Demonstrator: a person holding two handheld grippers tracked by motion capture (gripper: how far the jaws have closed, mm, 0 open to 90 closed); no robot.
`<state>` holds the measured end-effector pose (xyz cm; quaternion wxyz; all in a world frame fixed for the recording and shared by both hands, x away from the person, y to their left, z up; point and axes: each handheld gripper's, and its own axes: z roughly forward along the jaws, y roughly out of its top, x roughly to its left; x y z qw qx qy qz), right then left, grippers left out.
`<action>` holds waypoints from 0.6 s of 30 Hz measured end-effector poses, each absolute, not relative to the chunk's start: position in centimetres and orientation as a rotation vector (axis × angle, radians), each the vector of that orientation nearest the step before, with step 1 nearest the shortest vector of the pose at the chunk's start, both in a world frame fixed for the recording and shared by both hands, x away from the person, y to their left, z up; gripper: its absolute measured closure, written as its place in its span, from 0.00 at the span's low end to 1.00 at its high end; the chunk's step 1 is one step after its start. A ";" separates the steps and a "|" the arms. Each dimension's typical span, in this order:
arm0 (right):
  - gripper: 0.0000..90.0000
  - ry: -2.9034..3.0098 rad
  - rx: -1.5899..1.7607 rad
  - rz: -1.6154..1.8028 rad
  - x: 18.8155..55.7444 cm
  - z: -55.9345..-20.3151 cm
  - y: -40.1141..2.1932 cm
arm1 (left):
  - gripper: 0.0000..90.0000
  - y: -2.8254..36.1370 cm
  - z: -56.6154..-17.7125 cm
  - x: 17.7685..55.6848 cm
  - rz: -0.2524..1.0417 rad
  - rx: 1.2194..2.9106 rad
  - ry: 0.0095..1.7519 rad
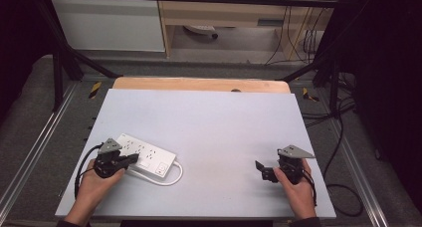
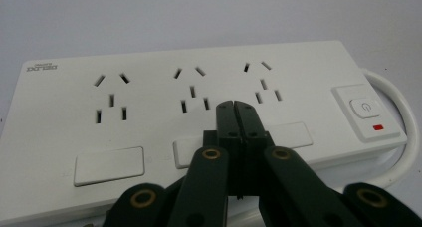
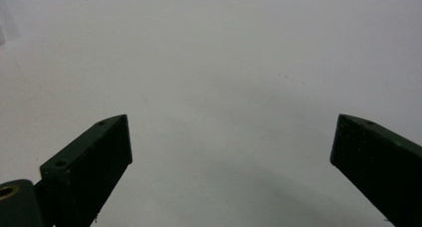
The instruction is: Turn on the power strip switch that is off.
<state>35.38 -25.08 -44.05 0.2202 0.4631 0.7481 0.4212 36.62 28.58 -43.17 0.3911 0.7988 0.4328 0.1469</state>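
One white power strip (image 1: 145,157) lies near the left front part of a pale grey table (image 1: 214,122), set at a slant, with its white cord (image 1: 171,179) curling in a loop from the end nearer the middle of the table. Seen from the left gripper view, the power strip carries three sets of sockets in a row, three blank rectangular covers below them, and one power button (image 2: 366,109) with a small red mark beneath it at the cord end. Two hands come in from the front edge, each holding one black gripper. The left gripper (image 1: 133,159) sits over the near edge of the power strip, its two jaws pressed together with nothing between them, tips above the strip near the middle set of sockets. The right gripper (image 1: 260,168) rests well apart, near the right front of the table, jaws spread wide and empty over bare tabletop.
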 end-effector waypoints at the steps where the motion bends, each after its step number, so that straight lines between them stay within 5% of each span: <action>1: 0.04 2.068 1.281 1.166 35.4 -44.0 -25.1 | 1.00 28.6 -43.2 36.6 0.374 2.029 1.100; 18: 0.04 2.066 1.281 1.165 35.4 -44.1 -25.1 | 1.00 28.1 -43.1 36.7 0.420 2.020 1.098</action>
